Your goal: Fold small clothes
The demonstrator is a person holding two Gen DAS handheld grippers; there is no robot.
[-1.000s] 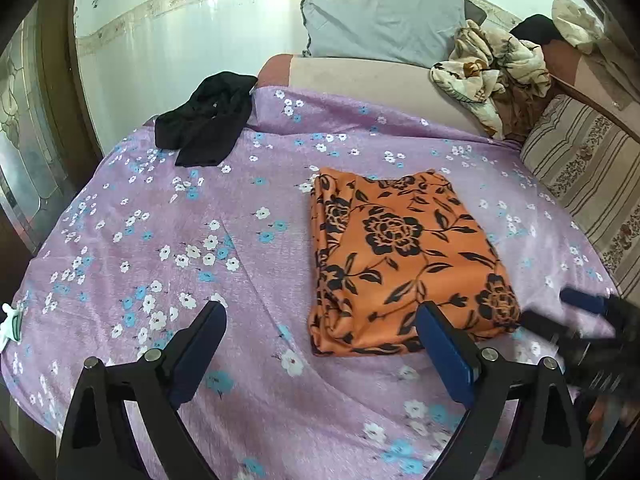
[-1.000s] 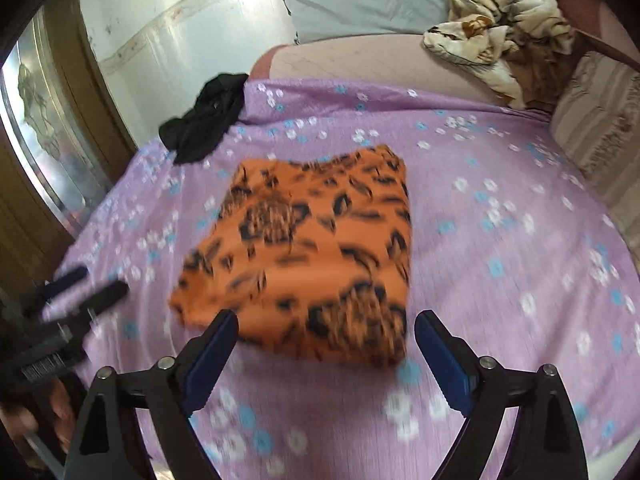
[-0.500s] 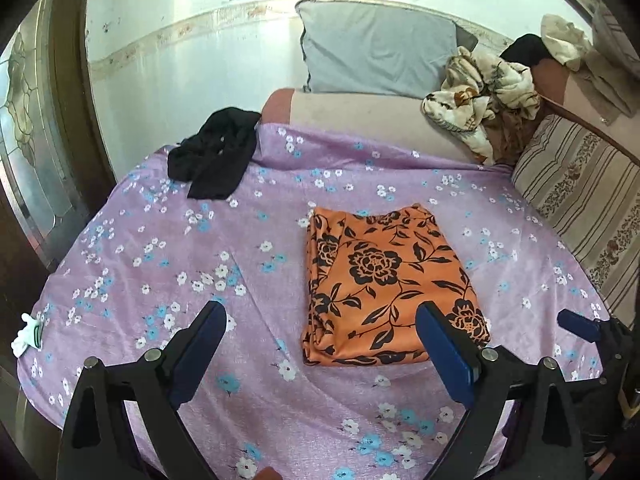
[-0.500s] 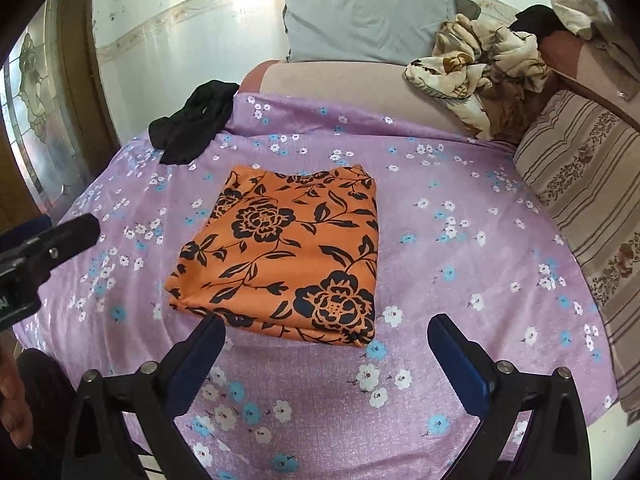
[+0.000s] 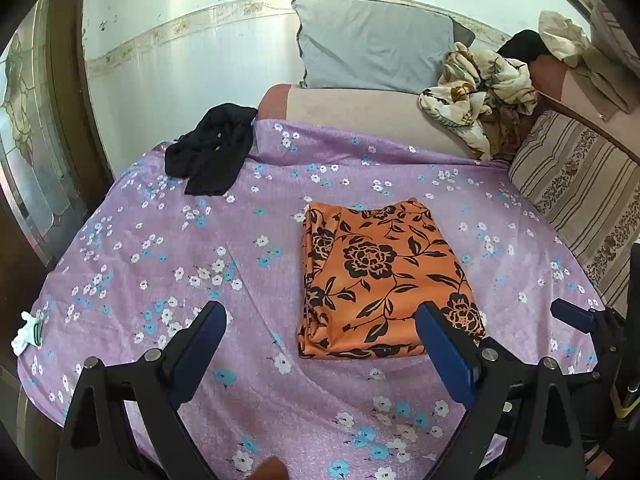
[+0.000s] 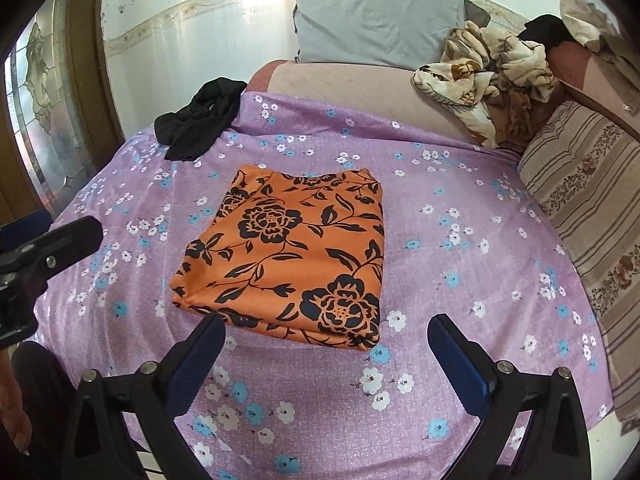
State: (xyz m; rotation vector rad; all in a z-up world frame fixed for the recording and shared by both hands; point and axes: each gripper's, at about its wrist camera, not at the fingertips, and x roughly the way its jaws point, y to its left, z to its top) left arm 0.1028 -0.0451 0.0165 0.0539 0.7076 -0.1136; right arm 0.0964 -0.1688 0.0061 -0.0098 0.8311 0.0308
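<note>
An orange cloth with black flowers (image 5: 380, 280) (image 6: 292, 252) lies folded into a flat rectangle in the middle of the purple floral bedsheet (image 5: 160, 248) (image 6: 460, 280). My left gripper (image 5: 320, 344) hangs open above the sheet, just short of the cloth's near edge, with nothing between its blue pads. My right gripper (image 6: 326, 356) is open too, held back from the cloth's near right corner and empty. Each gripper shows at the edge of the other's view: the right gripper (image 5: 576, 320) low at the right, the left gripper (image 6: 52, 244) at the left.
A crumpled black garment (image 5: 212, 148) (image 6: 200, 120) lies at the sheet's far left corner. A grey pillow (image 5: 372, 44), a heap of cream patterned clothes (image 5: 480, 88) and a striped cushion (image 5: 580, 192) line the back and right. A wooden door with patterned glass (image 5: 36, 140) stands left.
Both grippers have drawn back and up from the folded orange cloth, which now looks smaller and further away. The right gripper's jaws stand slightly wider.
</note>
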